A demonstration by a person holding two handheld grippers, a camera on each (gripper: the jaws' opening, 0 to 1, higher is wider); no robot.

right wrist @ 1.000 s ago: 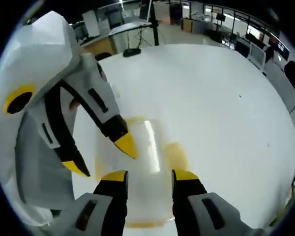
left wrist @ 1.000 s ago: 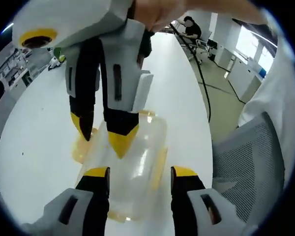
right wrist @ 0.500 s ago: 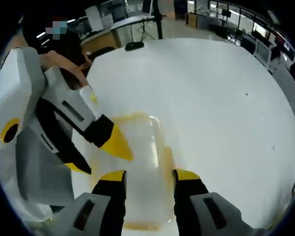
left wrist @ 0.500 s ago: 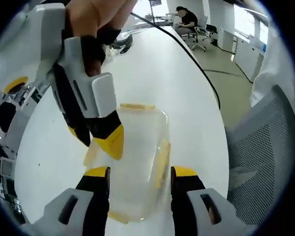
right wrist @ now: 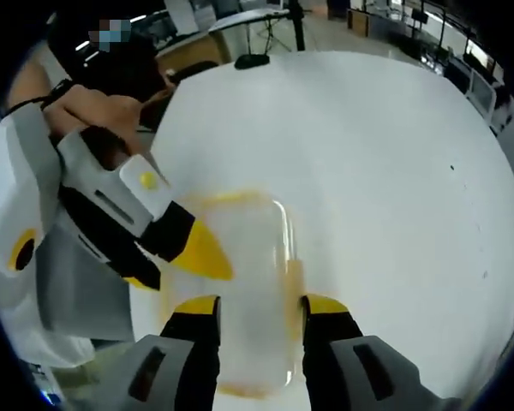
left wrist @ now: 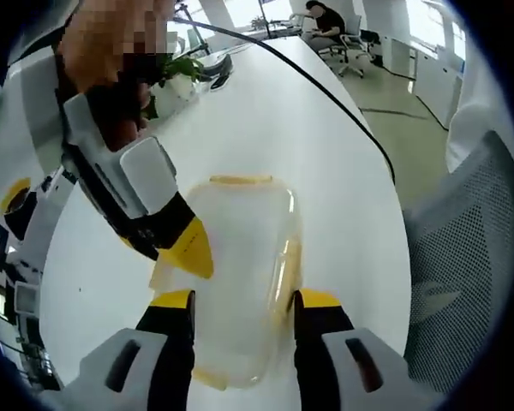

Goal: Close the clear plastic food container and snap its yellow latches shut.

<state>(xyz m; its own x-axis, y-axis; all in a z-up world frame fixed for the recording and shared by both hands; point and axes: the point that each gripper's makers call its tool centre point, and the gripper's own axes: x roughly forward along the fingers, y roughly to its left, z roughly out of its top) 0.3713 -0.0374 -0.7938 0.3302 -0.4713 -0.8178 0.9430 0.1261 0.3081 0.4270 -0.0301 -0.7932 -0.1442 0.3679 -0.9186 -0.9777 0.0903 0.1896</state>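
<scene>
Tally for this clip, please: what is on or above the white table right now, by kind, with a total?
Clear plastic food containers: 1, the container with yellow latches
Grippers: 2, the left gripper and the right gripper
Mesh chairs beside the table: 1, the chair
Total: 4

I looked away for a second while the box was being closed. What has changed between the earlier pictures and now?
In the left gripper view, the right tongs have swung off the top of the clear container to its side edge, tips now beside the lid. Both cameras have pulled back and tilted. Nothing was grasped or released. The container stays on the white table, lid down, with the left tongs open on either side of it.
</scene>
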